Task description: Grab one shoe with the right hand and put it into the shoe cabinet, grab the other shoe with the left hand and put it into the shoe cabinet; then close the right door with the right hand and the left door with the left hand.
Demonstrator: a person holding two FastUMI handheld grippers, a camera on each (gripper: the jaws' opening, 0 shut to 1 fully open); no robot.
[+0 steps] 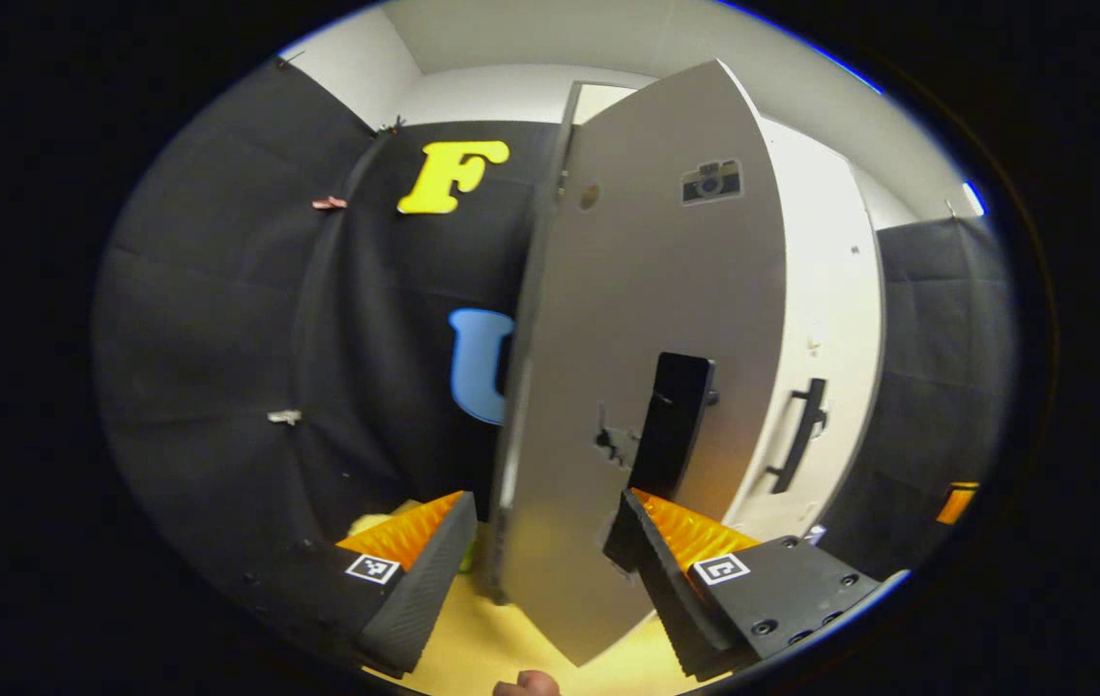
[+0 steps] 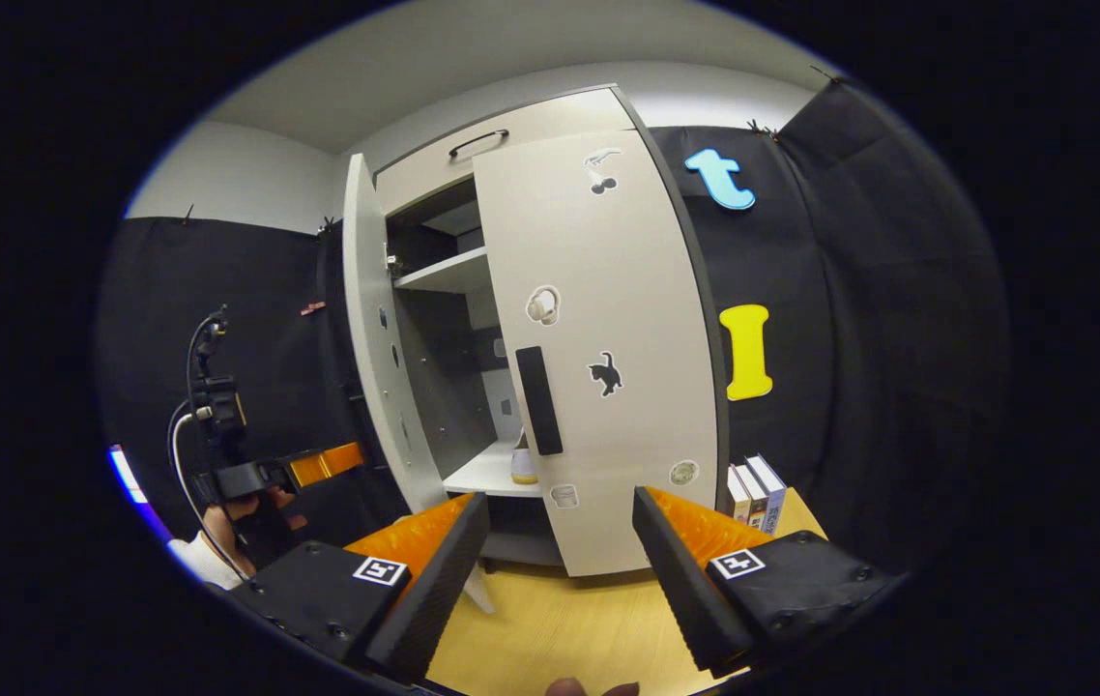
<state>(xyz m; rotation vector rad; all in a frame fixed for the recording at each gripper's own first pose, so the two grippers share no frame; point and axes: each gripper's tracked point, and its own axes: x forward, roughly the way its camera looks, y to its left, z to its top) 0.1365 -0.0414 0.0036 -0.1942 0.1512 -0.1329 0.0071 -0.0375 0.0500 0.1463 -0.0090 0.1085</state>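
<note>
Two doors: right door nearly shut; left door ajar.
Left gripper: released, straddling door edge at 12 o'clock.
Right gripper: released, empty.
My move: push left door flat, steady.

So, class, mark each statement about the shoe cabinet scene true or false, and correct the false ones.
1. The left door stands wide open. True.
2. The right door is fully shut flush with the cabinet. False: it is still partly ajar, with the shelves visible beside it.
3. A shoe sits on a shelf inside the cabinet. True.
4. The right gripper is clamped on the right door's handle. False: its fingers are spread apart and hold nothing.
5. The left gripper has the edge of the left door between its open fingers. True.
6. Books lie stacked on top of the cabinet. False: they stand upright beside it on the right, on the wooden surface.
</note>
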